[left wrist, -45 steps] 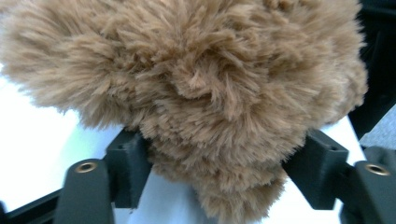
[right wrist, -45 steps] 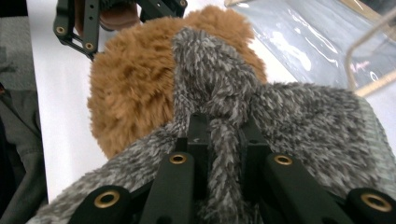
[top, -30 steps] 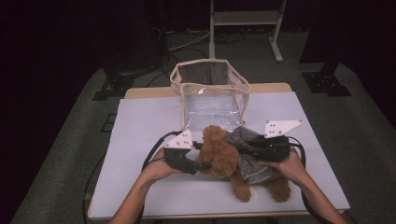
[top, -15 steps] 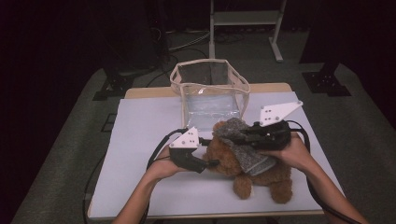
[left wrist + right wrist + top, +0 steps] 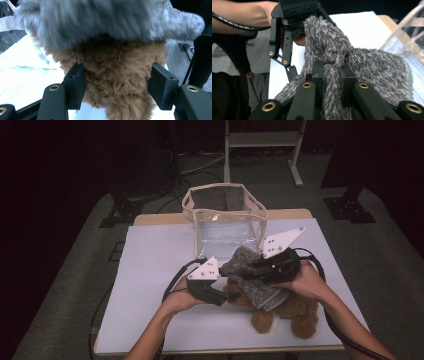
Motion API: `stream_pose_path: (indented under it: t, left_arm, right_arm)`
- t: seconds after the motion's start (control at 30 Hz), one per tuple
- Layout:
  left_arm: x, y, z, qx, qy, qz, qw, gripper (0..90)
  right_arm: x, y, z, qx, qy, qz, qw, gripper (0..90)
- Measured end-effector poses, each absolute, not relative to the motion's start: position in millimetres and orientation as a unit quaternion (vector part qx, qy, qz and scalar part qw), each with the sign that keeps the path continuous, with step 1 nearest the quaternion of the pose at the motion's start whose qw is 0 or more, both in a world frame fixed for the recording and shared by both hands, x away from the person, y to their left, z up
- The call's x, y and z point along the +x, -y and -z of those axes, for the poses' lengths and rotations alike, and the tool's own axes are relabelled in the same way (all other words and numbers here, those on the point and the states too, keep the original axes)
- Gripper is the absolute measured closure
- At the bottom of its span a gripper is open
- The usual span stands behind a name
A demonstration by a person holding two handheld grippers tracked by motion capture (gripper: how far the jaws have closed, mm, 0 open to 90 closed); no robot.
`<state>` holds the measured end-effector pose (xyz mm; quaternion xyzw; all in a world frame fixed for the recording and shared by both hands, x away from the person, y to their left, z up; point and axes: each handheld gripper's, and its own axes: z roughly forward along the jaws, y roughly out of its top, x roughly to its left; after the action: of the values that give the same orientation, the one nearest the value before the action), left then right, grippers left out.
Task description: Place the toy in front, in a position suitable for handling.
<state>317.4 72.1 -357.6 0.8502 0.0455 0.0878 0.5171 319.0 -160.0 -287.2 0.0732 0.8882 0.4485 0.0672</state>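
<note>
My left claw (image 5: 116, 85) clamps the bear (image 5: 280, 312), lying at the table's (image 5: 150, 270) 5 o'clock. My right claw (image 5: 329, 75) pinches the grey cloth (image 5: 372, 67) at the bear's 12. No readable writing on either.

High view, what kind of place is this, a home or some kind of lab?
Most likely a recording studio or lab rather than a home. The white-topped table stands alone among dark surroundings, cables run over the grey floor, and bases of stands sit around it, like camera or lighting supports.
</note>
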Motion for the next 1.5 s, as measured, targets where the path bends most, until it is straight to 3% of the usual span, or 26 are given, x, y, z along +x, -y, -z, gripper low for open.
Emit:
stream_pose_path:
  t: [0.27,0.47,0.7,0.97,1.27,1.5]
  left_arm:
    - [319,-65,362,0.849,-0.047,-0.082,0.52,37.5]
    - [320,-60,363,0.853,-0.041,-0.082,0.514,37.4]
    - [320,-57,365,0.85,-0.039,-0.079,0.519,37.5]
    - [318,-53,374,0.863,-0.033,-0.075,0.499,38.1]
    - [324,-55,382,0.868,-0.039,-0.085,0.488,37.0]
    - [331,-48,378,0.875,-0.035,-0.102,0.472,27.6]
  right_arm:
    - [319,187,291,0.104,-0.885,-0.448,0.076,77.9]
    - [314,179,294,0.084,-0.89,-0.44,0.08,77.9]
    - [320,215,299,0.134,-0.88,-0.447,0.084,77.9]
    - [317,186,319,0.097,-0.897,-0.425,0.07,77.8]
    - [320,258,348,0.19,-0.886,-0.412,0.092,77.8]
    - [319,255,360,0.192,-0.88,-0.426,0.089,77.8]
